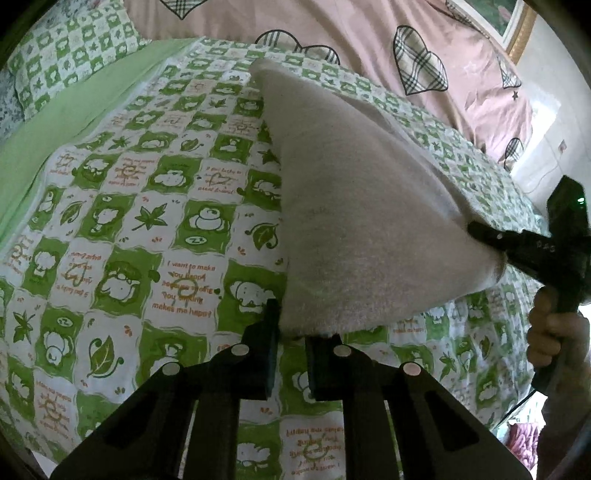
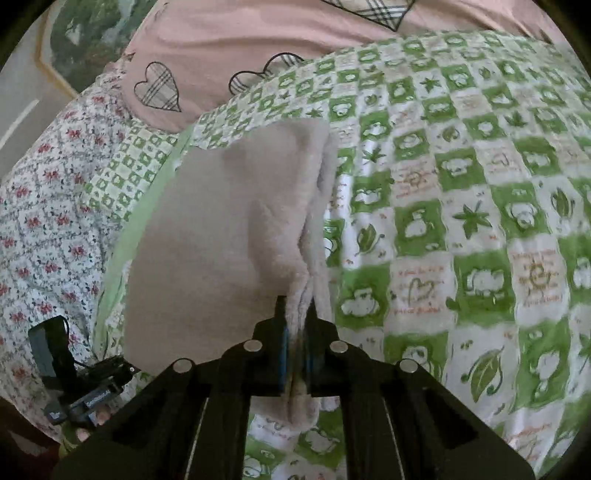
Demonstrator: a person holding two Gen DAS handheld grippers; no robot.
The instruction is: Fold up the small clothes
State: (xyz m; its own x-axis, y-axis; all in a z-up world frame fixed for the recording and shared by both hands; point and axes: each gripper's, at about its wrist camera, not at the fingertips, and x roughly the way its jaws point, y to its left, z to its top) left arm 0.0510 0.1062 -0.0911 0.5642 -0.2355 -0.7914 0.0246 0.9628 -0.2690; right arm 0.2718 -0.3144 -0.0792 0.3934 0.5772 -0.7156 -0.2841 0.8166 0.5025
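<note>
A small pale grey fleecy garment point(image 1: 354, 206) is held up off the bed between both grippers. My left gripper point(image 1: 295, 334) is shut on its near bottom edge. My right gripper point(image 2: 297, 332) is shut on another bunched edge of the garment point(image 2: 221, 240), which hangs in folds ahead of the fingers. In the left wrist view the right gripper point(image 1: 491, 240) shows at the right, pinching the cloth's corner, with the person's hand below it. In the right wrist view the left gripper point(image 2: 92, 391) shows at the lower left, its tips hidden behind the cloth.
The bed is covered by a green-and-white checked cartoon sheet point(image 1: 147, 229). A pink quilt with plaid hearts point(image 1: 406, 44) lies at the back. A floral cloth point(image 2: 48, 221) lies at the left in the right wrist view. A framed picture point(image 1: 513, 22) hangs on the wall.
</note>
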